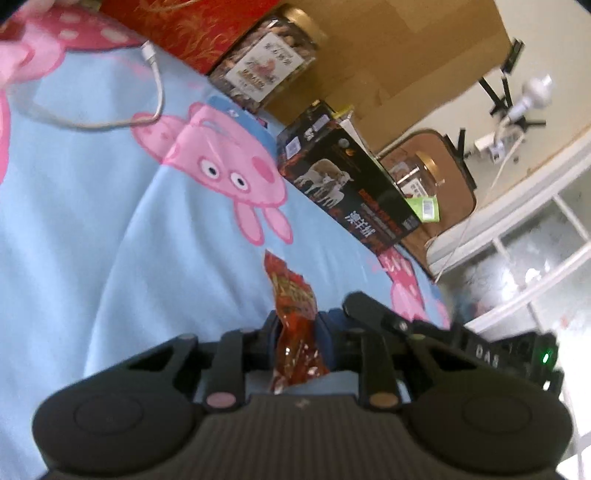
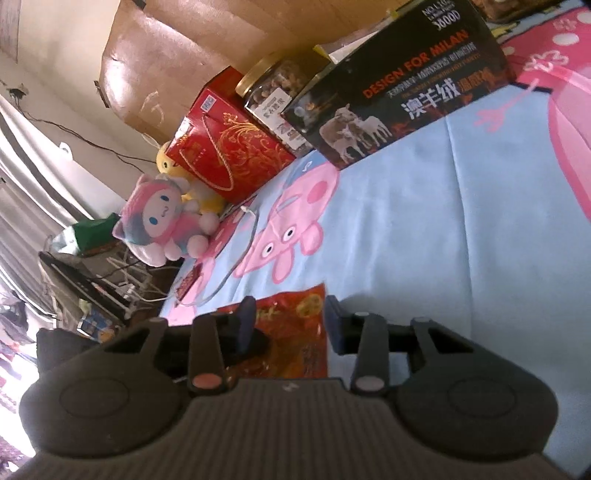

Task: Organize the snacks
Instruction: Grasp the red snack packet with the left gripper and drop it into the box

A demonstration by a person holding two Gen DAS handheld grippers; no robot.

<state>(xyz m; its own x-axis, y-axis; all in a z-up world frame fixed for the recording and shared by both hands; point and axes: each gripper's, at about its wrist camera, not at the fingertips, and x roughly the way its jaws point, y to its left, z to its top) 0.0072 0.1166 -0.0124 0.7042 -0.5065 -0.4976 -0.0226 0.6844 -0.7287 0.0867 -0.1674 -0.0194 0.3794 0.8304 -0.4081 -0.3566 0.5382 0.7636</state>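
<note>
Snack packets at both grippers over a cartoon-pig bed sheet.

Left wrist view: the left gripper (image 1: 297, 334) has its jaws closed narrow on a red snack packet (image 1: 295, 325), which stands on edge between the fingers above the blue bed sheet (image 1: 92, 221). Beyond lie a white cable (image 1: 110, 123), a nut jar (image 1: 266, 62), a black box (image 1: 347, 184) printed with sheep, and a red gift box (image 1: 177, 26), all along a cardboard box (image 1: 406, 55).
Right wrist view: the right gripper (image 2: 290, 323) has its jaws wide apart, a flat red snack bag (image 2: 295, 332) lying on the sheet between them; whether the fingers touch it I cannot tell. Plush toys (image 2: 166, 221) sit beside the gift box at the far left.
</note>
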